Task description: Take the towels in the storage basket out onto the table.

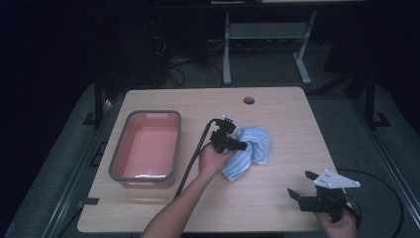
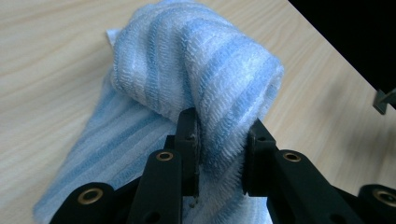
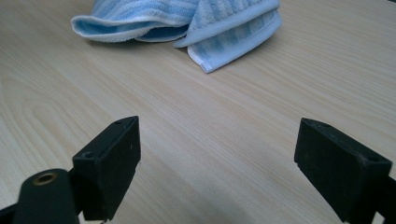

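A blue-and-white striped towel (image 1: 250, 148) lies crumpled in the middle of the wooden table (image 1: 277, 198). My left gripper (image 1: 236, 145) is at the towel's left side, shut on a raised fold of the towel (image 2: 219, 88); the fabric bulges up between the two black jaws. My right gripper (image 1: 303, 184) hovers near the table's front right corner, well apart from the towel, jaws wide open with nothing between them. In the right gripper view the towel (image 3: 201, 23) lies farther off on the bare wood, beyond the spread fingertips (image 3: 116, 158).
A pink tub with a grey rim (image 1: 144, 146) stands at the table's left. A round cable hole (image 1: 248, 100) sits near the far edge. Cables trail from both grippers. Dark floor and desk legs lie beyond the table.
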Action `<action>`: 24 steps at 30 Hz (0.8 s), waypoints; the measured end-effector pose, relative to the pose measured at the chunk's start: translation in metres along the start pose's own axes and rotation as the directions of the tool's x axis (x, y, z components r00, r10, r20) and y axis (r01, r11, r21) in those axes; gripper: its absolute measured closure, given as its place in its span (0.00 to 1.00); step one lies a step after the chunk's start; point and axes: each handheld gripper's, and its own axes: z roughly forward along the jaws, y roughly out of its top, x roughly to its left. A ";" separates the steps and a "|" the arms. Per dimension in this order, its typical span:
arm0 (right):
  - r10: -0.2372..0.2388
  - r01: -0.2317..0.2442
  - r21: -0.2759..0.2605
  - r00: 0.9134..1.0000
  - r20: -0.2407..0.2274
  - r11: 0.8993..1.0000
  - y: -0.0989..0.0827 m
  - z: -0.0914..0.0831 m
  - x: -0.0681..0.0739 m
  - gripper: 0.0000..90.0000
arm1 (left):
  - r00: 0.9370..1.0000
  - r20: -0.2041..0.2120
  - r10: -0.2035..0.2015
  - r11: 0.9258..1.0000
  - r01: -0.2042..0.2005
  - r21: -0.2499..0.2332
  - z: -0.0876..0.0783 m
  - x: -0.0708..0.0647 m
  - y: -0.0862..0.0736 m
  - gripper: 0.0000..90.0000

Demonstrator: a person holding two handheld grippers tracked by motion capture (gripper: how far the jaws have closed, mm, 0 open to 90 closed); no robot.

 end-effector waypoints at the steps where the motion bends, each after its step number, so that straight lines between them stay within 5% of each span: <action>1: 0.001 -0.001 0.000 1.000 0.000 1.000 0.000 0.000 0.000 0.16 | 1.000 -0.002 0.001 1.000 -0.001 -0.001 0.001 -0.001 0.000 0.78; 24: -0.001 0.001 0.013 1.000 -0.008 1.000 0.001 0.003 0.002 0.16 | 1.000 0.011 0.023 1.000 -0.023 -0.013 -0.015 -0.005 -0.007 0.59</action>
